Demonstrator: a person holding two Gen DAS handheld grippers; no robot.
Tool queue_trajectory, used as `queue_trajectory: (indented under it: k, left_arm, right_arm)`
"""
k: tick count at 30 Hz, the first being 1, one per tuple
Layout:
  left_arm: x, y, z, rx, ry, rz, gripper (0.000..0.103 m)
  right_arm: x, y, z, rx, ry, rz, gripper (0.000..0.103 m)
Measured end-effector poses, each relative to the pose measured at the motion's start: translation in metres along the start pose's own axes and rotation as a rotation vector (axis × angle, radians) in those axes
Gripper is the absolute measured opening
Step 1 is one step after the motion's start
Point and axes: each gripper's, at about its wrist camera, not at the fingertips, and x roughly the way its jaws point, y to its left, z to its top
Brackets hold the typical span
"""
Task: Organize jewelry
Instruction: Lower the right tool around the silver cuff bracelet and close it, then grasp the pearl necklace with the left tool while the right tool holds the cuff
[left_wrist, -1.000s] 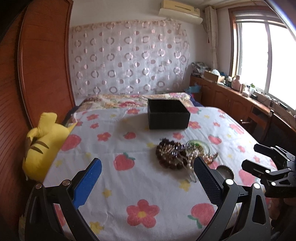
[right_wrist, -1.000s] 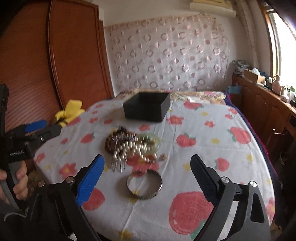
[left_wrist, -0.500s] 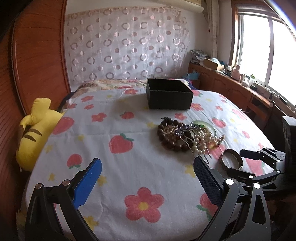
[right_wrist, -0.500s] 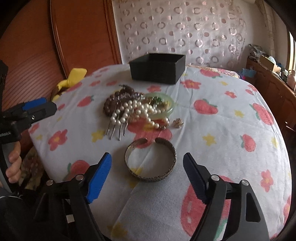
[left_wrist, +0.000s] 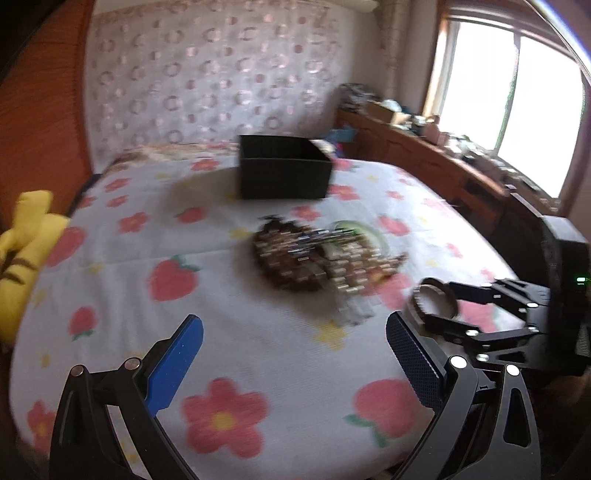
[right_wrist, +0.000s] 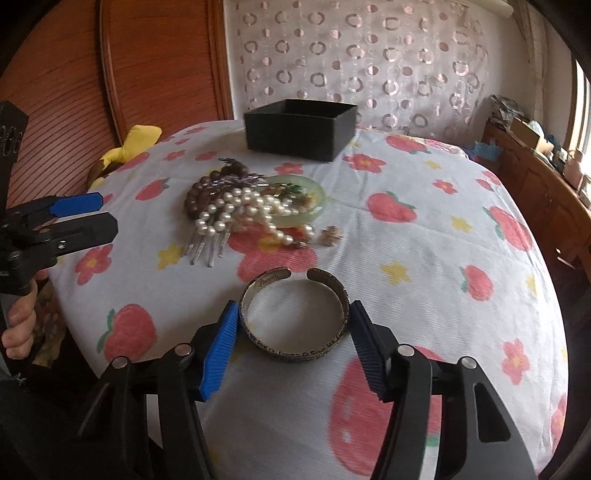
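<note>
Near the bed's front edge: cuff bracelet (right_wrist: 294, 317) flat, gap facing away | right gripper (right_wrist: 293, 343) straddles it, jaws closing, pads beside its sides | left gripper (left_wrist: 295, 362) spread, empty, farther.

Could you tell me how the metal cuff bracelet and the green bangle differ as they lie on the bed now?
The cuff is dull metal with engraved lettering; the bangle is pale translucent green and plain. The cuff has a gap on its far side; the bangle looks closed, though partly covered. The cuff lies alone between the closing jaws of the right gripper; the bangle sits under pearls. Both lie flat on the sheet.
</note>
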Motion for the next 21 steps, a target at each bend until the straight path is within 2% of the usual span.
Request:
queue_trajectory:
  k: [1,3,4,6,8,11,21]
  left_arm:
    - [0.003,-0.004,0.003,0.009,0.004,-0.027,0.089]
    - [0.013,-0.012,0.010,0.032,0.027,-0.081,0.065]
    - [0.017,-0.016,0.013,0.034,0.039,-0.106,0.060]
    - [0.029,-0.022,0.020,0.040,0.065,-0.146,0.038]
    - [0.038,-0.024,0.025,0.045,0.077,-0.162,0.032]
    - [0.053,-0.022,0.035,0.024,0.091,-0.178,0.016]
    - [0.075,-0.014,0.048,0.043,0.128,-0.145,0.013]
  right_arm:
    - [-0.002,-0.006,-0.001,0.010,-0.002,-0.008,0.063]
    - [-0.004,-0.013,-0.002,0.020,-0.005,-0.019,0.063]
    - [-0.005,-0.017,-0.002,0.025,-0.006,-0.025,0.063]
    - [-0.006,-0.023,-0.003,0.042,-0.010,-0.029,0.063]
    - [-0.006,-0.027,-0.004,0.050,-0.012,-0.027,0.063]
    - [-0.006,-0.028,-0.005,0.052,-0.012,-0.021,0.063]
    - [-0.004,-0.027,-0.006,0.042,-0.020,-0.029,0.063]
